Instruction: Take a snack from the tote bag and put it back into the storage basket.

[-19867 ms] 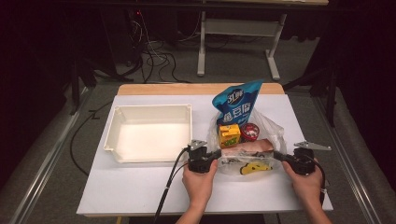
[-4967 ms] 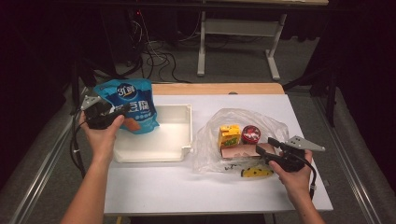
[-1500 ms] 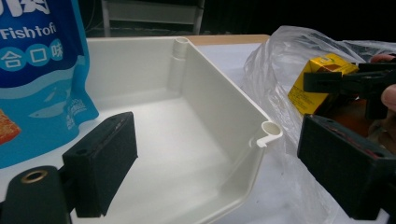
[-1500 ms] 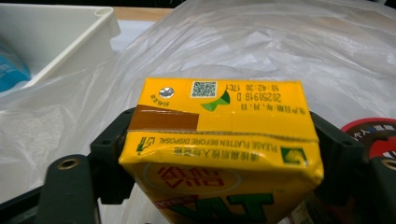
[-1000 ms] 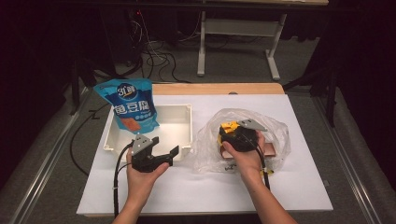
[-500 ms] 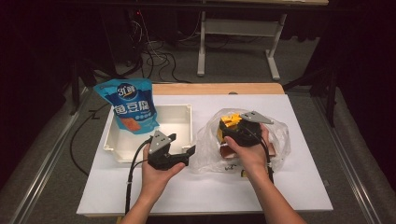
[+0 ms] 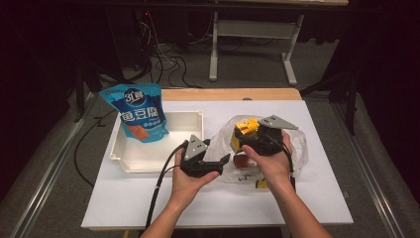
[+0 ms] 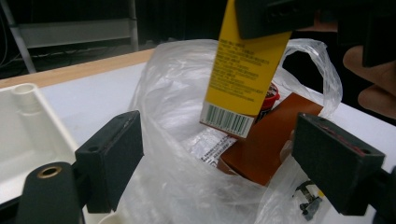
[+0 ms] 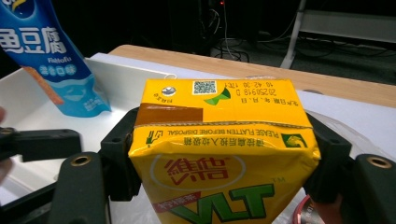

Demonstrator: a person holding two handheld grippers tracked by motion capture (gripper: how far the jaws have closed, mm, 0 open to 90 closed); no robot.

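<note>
Since a second ago your left hand has travelled across the table from in front of the tray toward the bag, and your right hand has lifted the carton higher out of the bag.

The white table (image 7: 148, 208) carries everything. On its left part lies the white tray (image 7: 148, 158), with a blue snack pouch (image 7: 140, 115) leaning on its far left corner. To the right lies the clear plastic bag (image 7: 297, 148), crumpled and open, holding a brown packet (image 8: 266, 144) and a red-lidded item (image 8: 271, 99).

Your left forearm enters from the bottom edge and angles up to the right; the hand grips the left gripper (image 7: 222, 161) roughly level, jaws pointing right at the bag's near edge. Its jaws stand wide apart with only bag film and the hanging carton seen between them; they press on nothing.

Your right forearm comes up from the lower right, wrist bent over the bag. The right gripper (image 7: 241, 137) points left and is clamped on the yellow drink carton (image 9: 219, 154), one jaw on each side wall. The carton hangs above the bag's mouth, clear of the table, its lower corner near the brown packet.
</note>
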